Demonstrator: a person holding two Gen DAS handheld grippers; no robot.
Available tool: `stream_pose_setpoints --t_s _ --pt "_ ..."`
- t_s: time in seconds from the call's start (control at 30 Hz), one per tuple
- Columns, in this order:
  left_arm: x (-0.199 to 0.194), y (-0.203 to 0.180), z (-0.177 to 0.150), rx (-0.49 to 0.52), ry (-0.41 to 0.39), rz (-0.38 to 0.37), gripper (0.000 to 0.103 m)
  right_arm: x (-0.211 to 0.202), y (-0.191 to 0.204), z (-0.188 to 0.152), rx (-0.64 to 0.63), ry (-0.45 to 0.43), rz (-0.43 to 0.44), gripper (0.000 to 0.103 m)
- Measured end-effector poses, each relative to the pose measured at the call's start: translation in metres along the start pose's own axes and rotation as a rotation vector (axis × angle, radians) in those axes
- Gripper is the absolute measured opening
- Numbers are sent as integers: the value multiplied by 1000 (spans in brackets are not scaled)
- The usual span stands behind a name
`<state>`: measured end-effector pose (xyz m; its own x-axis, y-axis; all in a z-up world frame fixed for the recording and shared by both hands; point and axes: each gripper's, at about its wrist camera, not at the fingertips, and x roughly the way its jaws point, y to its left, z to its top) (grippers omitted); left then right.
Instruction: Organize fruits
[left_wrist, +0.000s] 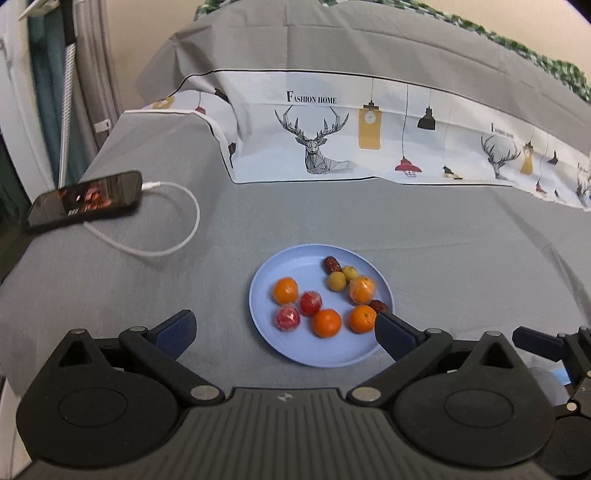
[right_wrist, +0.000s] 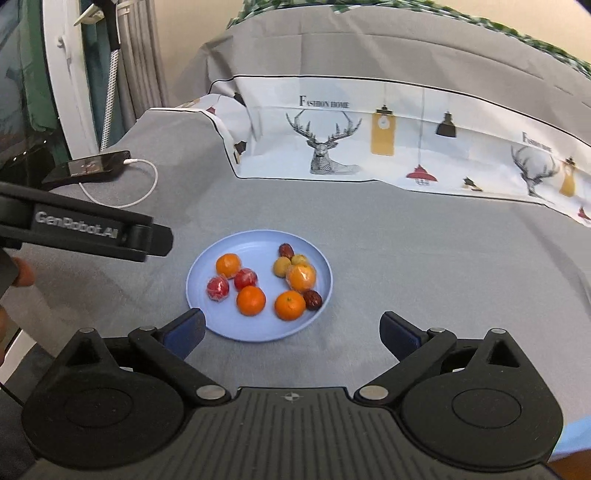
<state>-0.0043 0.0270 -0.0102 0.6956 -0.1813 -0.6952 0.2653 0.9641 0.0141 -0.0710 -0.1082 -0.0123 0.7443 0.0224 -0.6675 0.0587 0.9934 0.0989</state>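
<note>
A: Where is the fruit?

B: All on the plate (left_wrist: 295, 354), a pale blue one lying on the grey sheet (left_wrist: 147, 280) of a bed. Four oranges (left_wrist: 326, 322), one of them in clear wrap. Two red fruits (left_wrist: 310, 303) in wrap sit touching each other near the left oranges. Two small yellow fruits (left_wrist: 337, 281) lie at the far side, with a date (left_wrist: 332, 264) just behind them. A second date (left_wrist: 380, 306) lies by the right rim.

A: And the left claw (left_wrist: 282, 330)?

B: Released, jaws spread wide, nothing between them. It hangs above the near edge of the plate; its right finger (left_wrist: 393, 338) overlaps the rim in its own view.

A: The right claw (right_wrist: 291, 330)?

B: Also released and empty, jaws wide, hanging near the plate's front edge. From its camera the left claw's arm shows at the left, marked GenRobot.AI, with a hand (right_wrist: 20, 275) behind it.

A: Anything else about?

B: A phone (left_wrist: 86, 201) with a lit screen at the far left of the bed, a white cable (left_wrist: 166, 221) plugged into it and looping over the sheet. Behind the plate, a folded cover (left_wrist: 369, 129) printed with stags and lamps.
</note>
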Motion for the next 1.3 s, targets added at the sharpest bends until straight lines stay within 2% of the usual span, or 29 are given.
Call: stream_pose_setpoints --t_s 0.13,0.3,0.57,1.07,1.2,1.3 --pt "-11 -1 -6 -1 -1 25 103 -14 2 -8 1 -15 -6 100" --pt "-23 -1 -15 -21 -42 85 103 -26 6 -8 -12 -43 -6 102" --pt "-18 6 -16 -43 9 92 103 -31 8 -9 -20 -52 -6 102" --pt "-6 10 -15 -15 33 138 103 -27 8 -8 -20 -41 -11 102" --pt "-2 9 -15 -9 66 132 103 -27 9 -8 -17 -38 -14 102" --pt "2 6 -13 4 100 163 103 -27 8 -9 -18 -35 -16 102"
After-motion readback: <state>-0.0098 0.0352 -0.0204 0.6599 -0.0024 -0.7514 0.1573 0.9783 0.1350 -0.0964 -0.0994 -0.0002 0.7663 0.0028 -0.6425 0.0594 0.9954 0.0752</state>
